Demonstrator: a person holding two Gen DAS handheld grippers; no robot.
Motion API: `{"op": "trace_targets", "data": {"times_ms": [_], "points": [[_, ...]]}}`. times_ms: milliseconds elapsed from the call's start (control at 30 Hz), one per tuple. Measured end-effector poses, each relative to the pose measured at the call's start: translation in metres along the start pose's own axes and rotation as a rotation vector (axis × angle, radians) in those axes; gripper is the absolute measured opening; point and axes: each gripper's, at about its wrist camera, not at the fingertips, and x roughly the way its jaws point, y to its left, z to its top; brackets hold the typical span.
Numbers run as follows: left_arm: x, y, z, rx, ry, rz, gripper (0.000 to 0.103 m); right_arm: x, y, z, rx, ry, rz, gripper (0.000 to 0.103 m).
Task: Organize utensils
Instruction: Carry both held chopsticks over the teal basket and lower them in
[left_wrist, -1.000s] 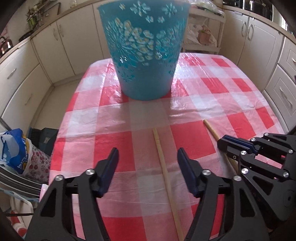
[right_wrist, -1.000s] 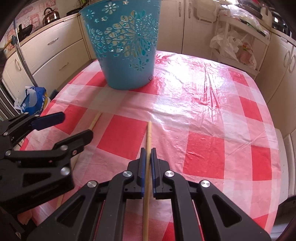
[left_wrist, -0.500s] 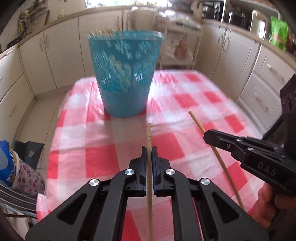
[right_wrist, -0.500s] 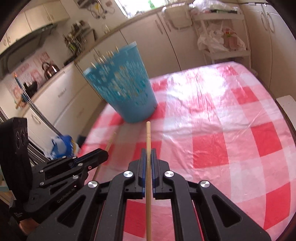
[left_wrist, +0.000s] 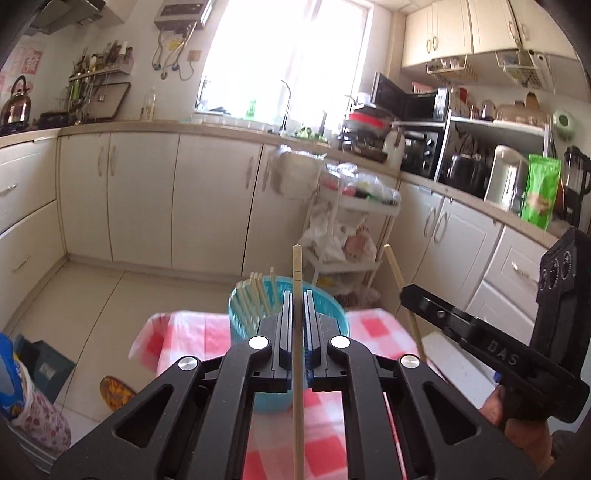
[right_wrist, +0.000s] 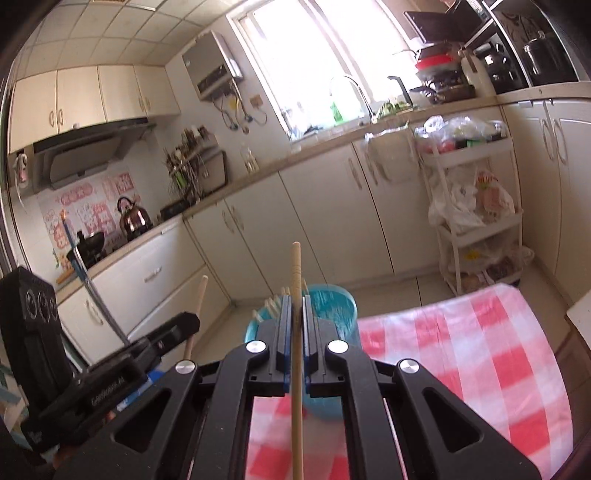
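Note:
My left gripper (left_wrist: 296, 299) is shut on a wooden chopstick (left_wrist: 297, 266) that runs up between its fingers. My right gripper (right_wrist: 294, 301) is shut on a second wooden chopstick (right_wrist: 296, 266). Both are held high above a blue perforated basket (left_wrist: 332, 317) that stands on the red-and-white checked table (left_wrist: 373, 325). The basket (right_wrist: 340, 306) holds several pale chopsticks (left_wrist: 255, 291) leaning at its left rim. The right gripper (left_wrist: 410, 295) with its chopstick shows to the right in the left wrist view; the left gripper (right_wrist: 192, 321) shows at the left in the right wrist view.
Cream kitchen cabinets (left_wrist: 147, 199) line the far walls. A white trolley (left_wrist: 354, 236) with bags stands beyond the table. A flowered bag (left_wrist: 33, 413) and a dark box (left_wrist: 48, 373) sit on the floor at the left.
Both grippers have risen and tilted up with their chopsticks, so the basket now lies well below them. A second ago the left gripper was open over its chopstick on the table.

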Motion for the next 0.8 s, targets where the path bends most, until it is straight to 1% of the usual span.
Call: {"op": "trace_targets", "data": {"times_ms": [133, 233, 333, 433, 533, 633, 700, 767, 800], "points": [[0.016, 0.003, 0.026, -0.018, -0.072, -0.012, 0.005, 0.031, 0.002, 0.029, 0.033, -0.057, 0.006, 0.006], [0.034, 0.006, 0.046, -0.038, -0.124, -0.016, 0.005, 0.057, 0.007, 0.048, 0.038, -0.095, 0.01, 0.006], [0.046, 0.008, 0.06, -0.06, -0.18, -0.014, 0.005, 0.077, 0.01, 0.063, 0.035, -0.138, 0.005, 0.006], [0.062, 0.013, 0.065, -0.089, -0.24, 0.024, 0.005, 0.095, 0.007, 0.066, 0.028, -0.158, -0.014, 0.006], [0.084, 0.025, 0.058, -0.156, -0.259, 0.089, 0.005, 0.117, 0.0, 0.059, 0.014, -0.125, -0.045, 0.006], [0.104, 0.037, 0.047, -0.192, -0.232, 0.131, 0.005, 0.131, -0.006, 0.046, -0.001, -0.061, -0.067, 0.006], [0.113, 0.042, 0.038, -0.198, -0.199, 0.139, 0.005, 0.136, -0.008, 0.036, -0.018, -0.017, -0.079, 0.006], [0.118, 0.044, 0.027, -0.191, -0.174, 0.156, 0.005, 0.14, -0.011, 0.027, -0.034, 0.035, -0.09, 0.01], [0.12, 0.046, 0.023, -0.191, -0.157, 0.155, 0.005, 0.142, -0.011, 0.022, -0.04, 0.066, -0.091, 0.017]]}}
